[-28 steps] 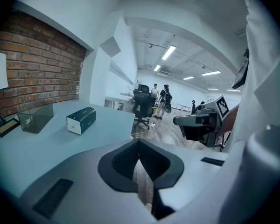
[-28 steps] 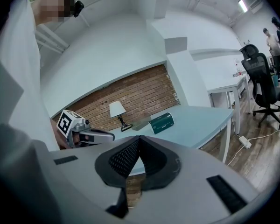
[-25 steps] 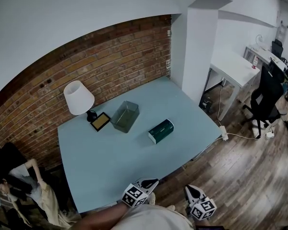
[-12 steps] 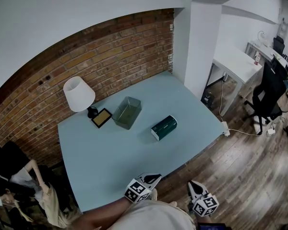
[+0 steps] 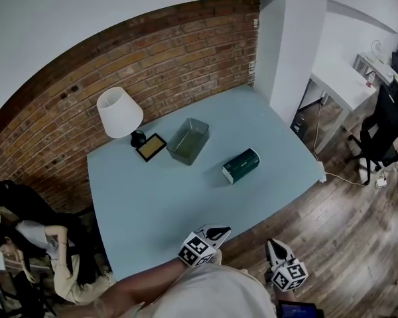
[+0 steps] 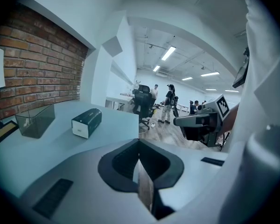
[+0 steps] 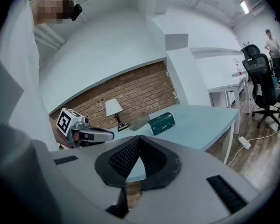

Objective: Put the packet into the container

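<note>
The dark green packet lies on its side near the middle of the light blue table. The clear container stands empty a little behind and left of it. My left gripper hovers over the table's near edge, shut with nothing in it. My right gripper is off the table's edge over the wooden floor, its jaws also together and empty. In the left gripper view the packet and container lie ahead to the left. The right gripper view shows the packet far ahead.
A white lamp and a small picture frame stand at the table's back left by the brick wall. A person sits at the lower left. A white desk and an office chair are to the right.
Both grippers have edged forward toward the table's near edge as the head view shifted. The packet, container and lamp have kept their places on the table.
</note>
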Tool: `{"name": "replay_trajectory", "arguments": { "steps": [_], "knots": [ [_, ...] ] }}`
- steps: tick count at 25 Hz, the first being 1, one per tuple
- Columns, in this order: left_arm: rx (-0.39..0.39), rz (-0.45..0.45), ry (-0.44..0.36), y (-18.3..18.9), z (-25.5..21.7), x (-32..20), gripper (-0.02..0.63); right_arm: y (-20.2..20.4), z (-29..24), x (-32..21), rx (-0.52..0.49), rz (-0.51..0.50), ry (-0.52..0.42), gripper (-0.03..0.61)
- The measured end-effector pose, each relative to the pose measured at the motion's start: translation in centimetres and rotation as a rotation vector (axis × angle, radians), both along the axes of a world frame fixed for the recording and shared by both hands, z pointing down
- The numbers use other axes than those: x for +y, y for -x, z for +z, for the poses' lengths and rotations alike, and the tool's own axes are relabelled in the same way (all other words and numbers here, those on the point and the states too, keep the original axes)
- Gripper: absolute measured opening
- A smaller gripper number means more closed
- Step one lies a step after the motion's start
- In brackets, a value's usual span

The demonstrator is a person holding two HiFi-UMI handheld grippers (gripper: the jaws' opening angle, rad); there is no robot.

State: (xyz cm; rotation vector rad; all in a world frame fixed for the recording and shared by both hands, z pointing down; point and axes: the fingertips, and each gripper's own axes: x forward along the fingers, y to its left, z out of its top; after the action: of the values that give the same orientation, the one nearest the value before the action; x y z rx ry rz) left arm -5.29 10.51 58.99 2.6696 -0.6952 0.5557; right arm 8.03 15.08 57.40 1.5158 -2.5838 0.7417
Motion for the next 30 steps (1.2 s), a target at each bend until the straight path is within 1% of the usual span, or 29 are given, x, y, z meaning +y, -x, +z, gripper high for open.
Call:
{"name": "replay_trajectory", "arguments": {
  "steps": [8,18,22,30],
  "knots": [
    [0.004,-0.003,0.010,0.8,0.2,-1.6,0.011,0.6,0.0,-2.0,0.008,0.003,0.015,0.009],
    [0.030,-0.034,0.008,2.5,-0.2,-3.8,0.009,1.3,-0.6,-4.9,0.037,0.003,0.015,0.009],
    [0.037,-0.059,0.009,3.6,0.1,-4.2,0.011,1.7,-1.0,-5.8,0.052,0.000,0.016,0.009],
    [0.044,-0.124,0.007,4.3,0.2,-5.6,0.011,2.3,-0.4,-7.5,0.063,-0.055,0.033,0.009]
  ]
}}
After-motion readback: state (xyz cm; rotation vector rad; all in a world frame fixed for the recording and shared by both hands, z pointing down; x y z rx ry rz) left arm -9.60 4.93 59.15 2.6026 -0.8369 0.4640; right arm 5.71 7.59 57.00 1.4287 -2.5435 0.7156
